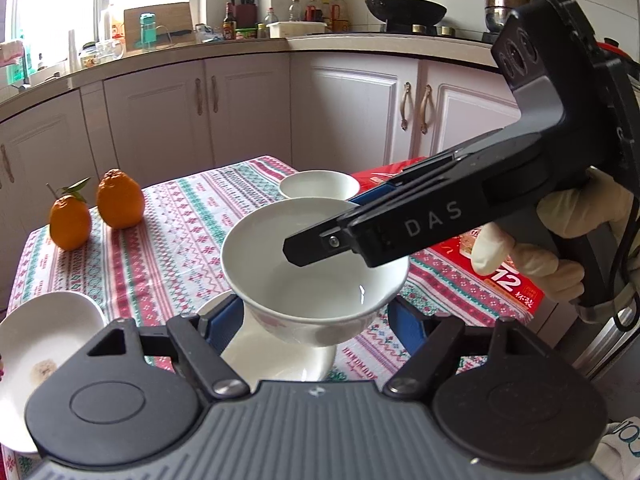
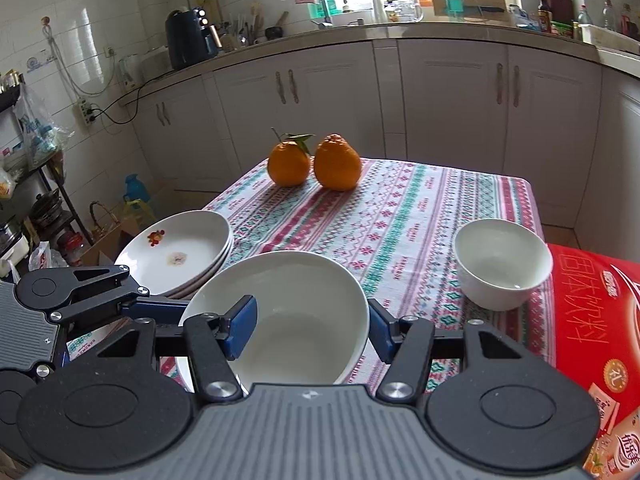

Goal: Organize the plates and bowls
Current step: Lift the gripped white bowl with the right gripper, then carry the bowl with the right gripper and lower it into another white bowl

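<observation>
Far left of the table we've got a stack of white plates (image 2: pixel 176 252) sitting at the edge of the patterned tablecloth (image 2: pixel 400 208), the top one with a little red motif and a brownish smudge on it. Behind them, towards the far edge, are two oranges (image 2: pixel 312 162) side by side, one with a leafy stem. Our left gripper (image 1: pixel 314 320) comes in from that side with its blue pads (image 1: pixel 226 320) spread wide around the lower body of the big white bowl (image 1: pixel 316 264), one on each flank and just beside the wall. Whether they're actually squeezing it, we honestly can't tell. That bowl is front and centre, with a faint pink pattern on the outside, and it seems to be resting on another white dish (image 1: pixel 280 360) underneath. Our right gripper (image 2: pixel 312 328) is spread well apart and straddles the bowl's right-hand rim: one pad hangs inside over the hollow, clear of the wall, and the other sits just outside, so it isn't pinching anything. The gloved hand (image 1: pixel 560 240) holding it shows up in the left wrist view. Further right there's a smaller plain white bowl (image 2: pixel 502 264) upright on the cloth, right next to a red printed box (image 2: pixel 592 320) at the table's right edge.
</observation>
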